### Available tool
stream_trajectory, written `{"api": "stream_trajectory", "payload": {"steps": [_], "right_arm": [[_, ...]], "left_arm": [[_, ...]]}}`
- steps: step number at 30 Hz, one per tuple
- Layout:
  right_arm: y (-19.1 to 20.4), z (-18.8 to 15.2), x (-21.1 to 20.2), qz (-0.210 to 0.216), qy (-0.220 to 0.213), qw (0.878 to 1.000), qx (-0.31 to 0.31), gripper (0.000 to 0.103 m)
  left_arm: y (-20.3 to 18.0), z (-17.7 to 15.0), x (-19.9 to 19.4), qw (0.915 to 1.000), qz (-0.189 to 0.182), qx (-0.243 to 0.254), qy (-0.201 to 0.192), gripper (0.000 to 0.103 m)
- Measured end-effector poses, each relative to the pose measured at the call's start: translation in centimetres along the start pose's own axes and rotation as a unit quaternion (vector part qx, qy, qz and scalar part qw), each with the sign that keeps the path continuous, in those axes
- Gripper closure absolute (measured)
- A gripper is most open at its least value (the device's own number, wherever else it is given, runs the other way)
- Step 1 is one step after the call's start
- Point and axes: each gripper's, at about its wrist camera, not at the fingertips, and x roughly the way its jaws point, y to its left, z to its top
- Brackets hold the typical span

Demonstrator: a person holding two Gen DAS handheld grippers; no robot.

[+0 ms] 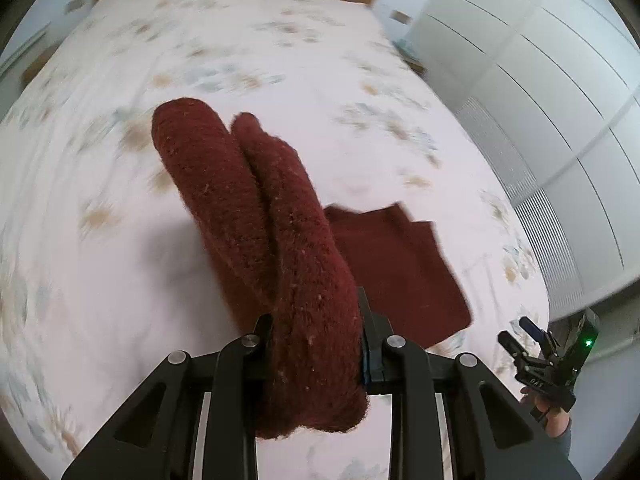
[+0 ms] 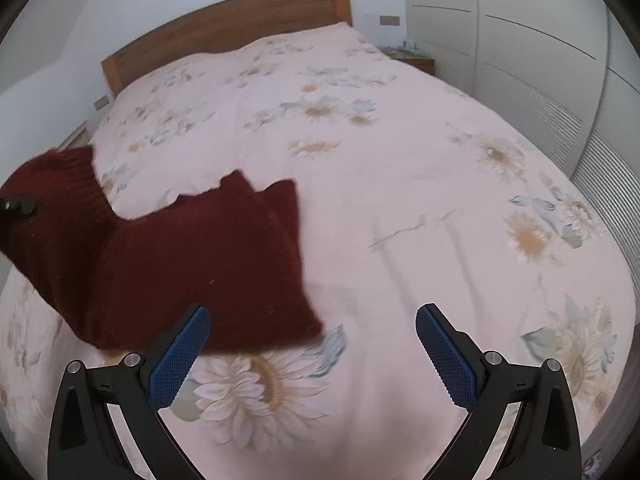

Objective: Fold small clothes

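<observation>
A dark red knitted garment (image 1: pixel 256 208) has a thick doubled part pinched between the jaws of my left gripper (image 1: pixel 316 312), which is shut on it and holds it above the bed. The remainder of the garment (image 1: pixel 400 264) lies flat on the cover to the right. In the right wrist view the garment (image 2: pixel 192 264) spreads over the left side of the bed, its left end pulled upward beside a black piece of the left gripper (image 2: pixel 16 204). My right gripper (image 2: pixel 312 314) is open with blue pads (image 2: pixel 180 356), nothing between them, just right of the garment's near corner.
The bed cover (image 2: pixel 400 200) is pale pink with flower prints. A wooden headboard (image 2: pixel 224 28) stands at the far end. White wardrobe doors (image 2: pixel 520 40) line the right side, with a small bedside table (image 2: pixel 412 58) beside them. A hand (image 1: pixel 556 420) holds the right gripper (image 1: pixel 532 340).
</observation>
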Motion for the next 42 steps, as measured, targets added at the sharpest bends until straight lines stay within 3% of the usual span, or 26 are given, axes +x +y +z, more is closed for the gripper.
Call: {"api": "stream_trajectory", "payload": {"steps": [7, 10, 13, 18, 23, 28, 30, 32, 40, 42], "right_arm": [[-2.9, 0.7, -0.3, -0.017, 0.000, 1.000, 0.007, 0.001], [-3.9, 0.3, 0.1, -0.022, 0.018, 1.000, 0.013, 0.001], [-4.9, -0.5, 0.6, -0.022, 0.037, 0.999, 0.025, 0.001], [-5.8, -1.7, 1.2, -0.025, 0.054, 0.998, 0.034, 0.001], [-6.0, -2.4, 1.3, -0.023, 0.060, 0.997, 0.042, 0.001], [-5.9, -2.5, 1.0, -0.022, 0.061, 0.997, 0.039, 0.001], [-6.1, -2.3, 0.9, -0.022, 0.060, 0.997, 0.039, 0.001], [-6.1, -2.1, 0.6, -0.024, 0.057, 0.997, 0.042, 0.001], [-5.2, 0.5, -0.7, -0.016, 0.041, 0.999, 0.028, 0.001], [-4.2, 1.5, -0.9, -0.009, 0.039, 0.999, 0.014, 0.000]], "left_arm": [[-10.3, 1.7, 10.0, 0.9970, -0.008, 0.065, 0.042, 0.081], [-12.5, 1.4, 14.7, 0.9956, -0.001, 0.061, 0.071, 0.081], [-13.8, 0.3, 18.5, 0.9934, 0.032, 0.062, 0.091, 0.081], [-14.4, -1.2, 21.5, 0.9907, 0.067, 0.062, 0.100, 0.077], [-14.1, -1.7, 21.4, 0.9888, 0.089, 0.065, 0.101, 0.069], [-14.0, -1.1, 20.6, 0.9900, 0.088, 0.044, 0.100, 0.063], [-14.0, -1.0, 19.6, 0.9903, 0.097, 0.038, 0.091, 0.042], [-14.0, -0.7, 18.6, 0.9924, 0.086, 0.035, 0.080, 0.027], [-13.0, 0.8, 13.1, 0.9976, 0.054, 0.015, 0.041, 0.012], [-12.4, 1.2, 11.7, 0.9984, 0.047, 0.008, 0.031, 0.003]]}}
